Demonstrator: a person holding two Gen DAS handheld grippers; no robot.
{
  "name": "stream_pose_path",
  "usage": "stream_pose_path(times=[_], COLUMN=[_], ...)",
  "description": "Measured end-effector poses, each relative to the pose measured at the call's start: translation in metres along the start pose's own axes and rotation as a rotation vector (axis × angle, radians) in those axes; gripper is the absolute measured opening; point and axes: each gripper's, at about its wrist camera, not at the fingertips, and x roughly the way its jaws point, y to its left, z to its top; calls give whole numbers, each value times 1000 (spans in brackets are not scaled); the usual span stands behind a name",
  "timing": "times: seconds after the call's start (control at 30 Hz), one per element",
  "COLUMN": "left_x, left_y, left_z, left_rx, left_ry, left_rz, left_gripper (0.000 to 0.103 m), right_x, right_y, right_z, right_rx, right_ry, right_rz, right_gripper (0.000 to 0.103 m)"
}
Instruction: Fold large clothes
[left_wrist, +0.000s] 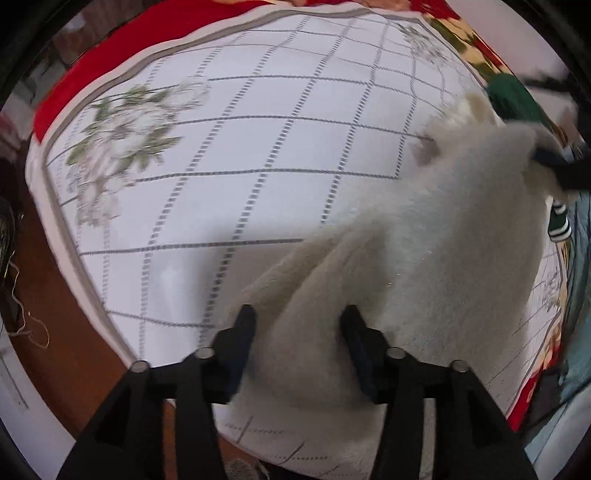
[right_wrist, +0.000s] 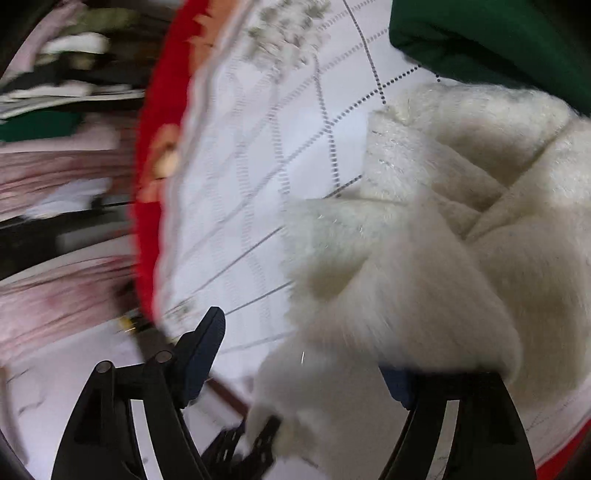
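Note:
A fluffy white garment (left_wrist: 424, 236) lies bunched on a white bed cover with a grey grid and flower prints (left_wrist: 221, 147). My left gripper (left_wrist: 297, 325) stands with its fingers wide apart, and the white fabric runs between them. In the right wrist view the same white garment (right_wrist: 424, 240) is folded in thick overlapping layers. My right gripper (right_wrist: 306, 354) is open too; its left finger (right_wrist: 207, 339) is bare over the cover and its right finger is partly buried under the fabric. The right gripper also shows at the far right of the left wrist view (left_wrist: 565, 166).
A dark green garment (right_wrist: 498, 40) lies just beyond the white one, also seen in the left wrist view (left_wrist: 517, 99). A red floral blanket (left_wrist: 122, 55) borders the cover. Wooden floor (left_wrist: 74, 332) lies below the bed's left edge. Blurred clutter (right_wrist: 55, 129) stands beside the bed.

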Motion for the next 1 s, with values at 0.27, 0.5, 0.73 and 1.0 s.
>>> stream_pose_path(times=[0.27,0.5,0.73,1.0], left_x=[-3,16,22,22], left_y=[5,5,7,-2], left_z=[-9,-11,-7,-3], left_rx=[25,-2,7,-2], left_ry=[-8,-17,-23,-44], left_rz=[123,202,260,296], left_gripper=[87,87,90,90], right_x=[-133,-89,-78,-147], right_y=[-124,-224,-248,-288], right_z=[-37,-1,0,-86], right_rx=[120,205,284,246], right_ry=[-335,-264,-338,-335], right_rz=[-195,-81,138,107], right_gripper=[80,80,64,66])
